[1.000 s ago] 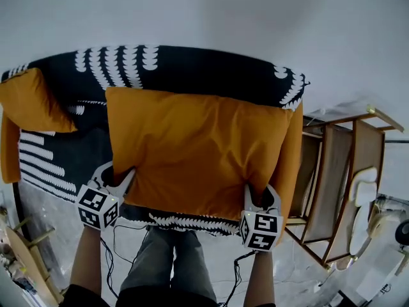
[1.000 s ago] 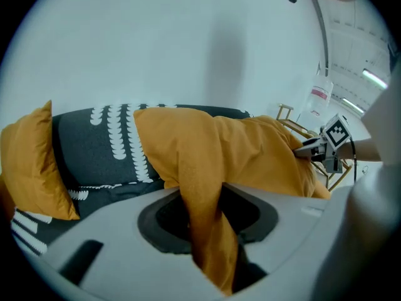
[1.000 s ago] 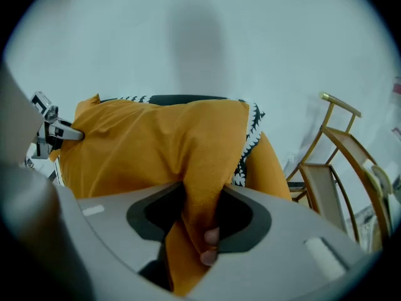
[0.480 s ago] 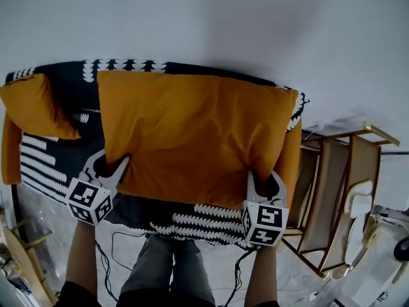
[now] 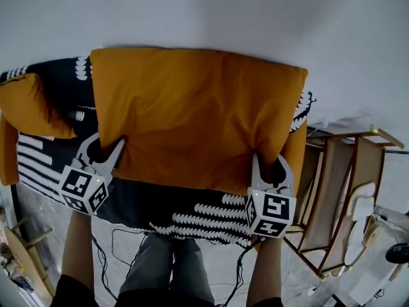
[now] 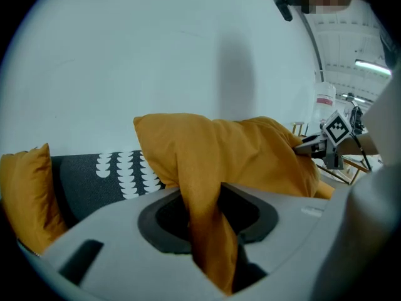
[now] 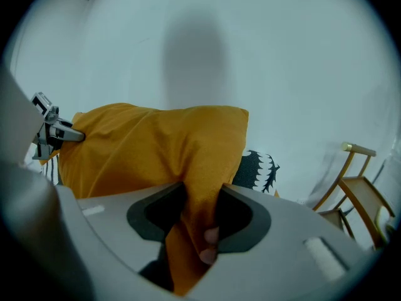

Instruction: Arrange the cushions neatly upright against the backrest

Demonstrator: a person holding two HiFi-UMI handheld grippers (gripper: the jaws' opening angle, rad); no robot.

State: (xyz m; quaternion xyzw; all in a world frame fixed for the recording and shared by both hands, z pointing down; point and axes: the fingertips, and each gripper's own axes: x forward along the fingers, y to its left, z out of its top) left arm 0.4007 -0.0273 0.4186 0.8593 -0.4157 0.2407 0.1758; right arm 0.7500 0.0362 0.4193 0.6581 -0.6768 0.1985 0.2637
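The dark sofa (image 5: 51, 162), its cover printed with rows of white scallops, runs along a bare white wall (image 5: 255, 11), and most of it is hidden behind the large orange cushion (image 5: 192, 114). The cushion is held up in front of the backrest, its top edge standing clear above the backrest against the wall. Its lower edge hangs over the seat, leaving a strip of patterned cover visible beneath. A smaller orange cushion (image 5: 29, 107) leans at the sofa's left end, just beside the big one's left edge, and a wooden slatted frame (image 5: 339, 190) stands close by the sofa's right end (little spare room on that side). The left gripper (image 5: 104, 147) has its jaws clamped on the cushion's lower left corner, with a fold of orange cloth pinched between them (image 6: 207, 218). The right gripper (image 5: 270, 166) bites the lower right corner likewise (image 7: 194, 224). Each gripper's cube bears black-and-white square markers.
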